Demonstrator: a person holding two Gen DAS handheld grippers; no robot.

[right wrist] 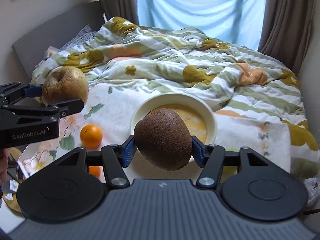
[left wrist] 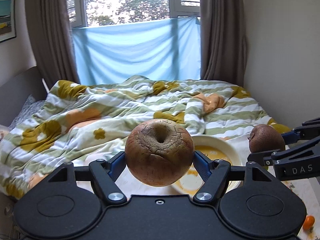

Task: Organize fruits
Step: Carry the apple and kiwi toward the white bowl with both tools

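Note:
My left gripper is shut on a brownish, cracked apple and holds it in the air; the apple also shows in the right wrist view. My right gripper is shut on a brown kiwi and holds it just above the near rim of a cream bowl with a yellow inside. The kiwi also shows at the right of the left wrist view, right of the bowl. An orange lies on the floral cloth left of the bowl. A second orange is partly hidden behind my right gripper.
The bowl stands on a floral cloth at the foot of a bed with a rumpled striped quilt. A small orange fruit lies at the lower right of the left wrist view. Curtains and a window are behind the bed.

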